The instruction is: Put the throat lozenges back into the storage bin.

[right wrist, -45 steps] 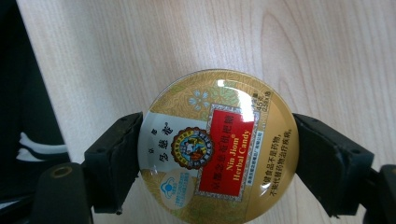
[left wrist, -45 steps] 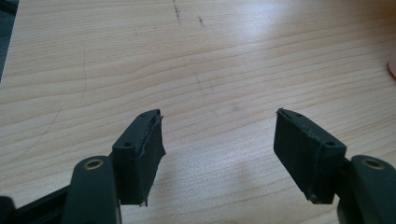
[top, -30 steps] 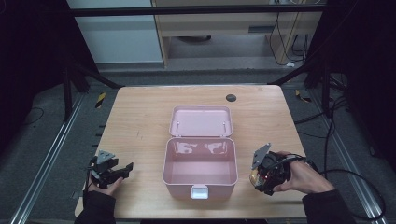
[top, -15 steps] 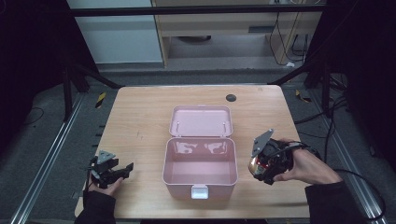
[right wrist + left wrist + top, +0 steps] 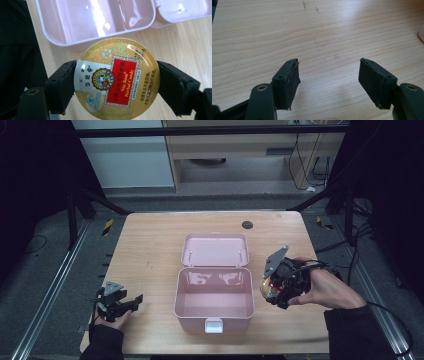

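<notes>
A pink plastic box (image 5: 214,306) stands open in the middle of the table, its lid (image 5: 215,250) laid back flat behind it. My right gripper (image 5: 272,289) hovers just right of the box, shut on a round gold candy tin (image 5: 116,77) with a red label. In the right gripper view the tin sits between both jaws, with the box's hollow (image 5: 95,17) just beyond. My left gripper (image 5: 131,304) rests at the table's front left, open. Its fingers (image 5: 287,83) stand wide apart over bare wood.
A small dark round hole (image 5: 247,225) marks the wooden table (image 5: 145,245) near its far edge. Metal rails run along both sides of the table. A cable trails from the right gripper off to the right.
My right gripper has risen and moved left toward the box with the tin held in it. The left gripper has stayed put.
</notes>
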`<state>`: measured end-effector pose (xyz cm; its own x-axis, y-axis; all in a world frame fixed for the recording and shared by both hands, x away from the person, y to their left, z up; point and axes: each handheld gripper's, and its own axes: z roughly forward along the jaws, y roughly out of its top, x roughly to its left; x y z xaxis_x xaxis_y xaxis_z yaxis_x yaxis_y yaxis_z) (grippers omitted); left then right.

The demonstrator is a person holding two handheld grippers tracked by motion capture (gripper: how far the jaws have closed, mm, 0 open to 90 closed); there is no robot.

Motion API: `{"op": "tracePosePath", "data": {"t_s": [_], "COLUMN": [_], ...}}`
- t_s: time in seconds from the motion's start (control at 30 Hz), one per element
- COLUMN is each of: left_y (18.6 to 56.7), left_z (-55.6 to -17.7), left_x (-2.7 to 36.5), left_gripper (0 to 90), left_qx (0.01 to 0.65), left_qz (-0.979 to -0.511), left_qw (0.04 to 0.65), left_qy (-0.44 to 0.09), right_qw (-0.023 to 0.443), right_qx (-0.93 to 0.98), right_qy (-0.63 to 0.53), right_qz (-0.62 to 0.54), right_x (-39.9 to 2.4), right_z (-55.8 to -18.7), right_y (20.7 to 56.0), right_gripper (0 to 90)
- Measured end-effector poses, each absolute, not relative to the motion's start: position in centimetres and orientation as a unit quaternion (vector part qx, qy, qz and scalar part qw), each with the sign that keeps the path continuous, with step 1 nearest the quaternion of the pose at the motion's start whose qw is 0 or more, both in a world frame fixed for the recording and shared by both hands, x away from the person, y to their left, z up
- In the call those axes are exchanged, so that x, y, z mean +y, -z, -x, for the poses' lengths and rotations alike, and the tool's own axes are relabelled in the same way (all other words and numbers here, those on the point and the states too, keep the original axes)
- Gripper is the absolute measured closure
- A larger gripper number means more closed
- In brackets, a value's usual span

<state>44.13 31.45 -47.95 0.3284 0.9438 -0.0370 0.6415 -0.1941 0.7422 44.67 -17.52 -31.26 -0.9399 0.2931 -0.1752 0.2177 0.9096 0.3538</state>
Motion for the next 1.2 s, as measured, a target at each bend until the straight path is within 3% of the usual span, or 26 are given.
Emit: {"op": "tracePosePath", "data": {"t_s": [0.57,1.2], "left_y": [47.8,47.8], "left_z": [-44.1,-44.1], "left_x": [31.5,31.5], "left_gripper": [32.2,32.3], "left_qx": [0.535,0.534], "left_qz": [-0.74,-0.74], "left_qw": [0.341,0.342], "left_qy": [-0.223,-0.223], "right_qw": [0.116,0.101], "right_qx": [0.972,0.978], "right_qy": [-0.172,-0.164], "right_qz": [-0.108,-0.076], "right_x": [-14.2,-9.9], "right_z": [-45.4,-46.4], "right_y": [29.5,32.0], "right_gripper": [20.8,20.8]}}
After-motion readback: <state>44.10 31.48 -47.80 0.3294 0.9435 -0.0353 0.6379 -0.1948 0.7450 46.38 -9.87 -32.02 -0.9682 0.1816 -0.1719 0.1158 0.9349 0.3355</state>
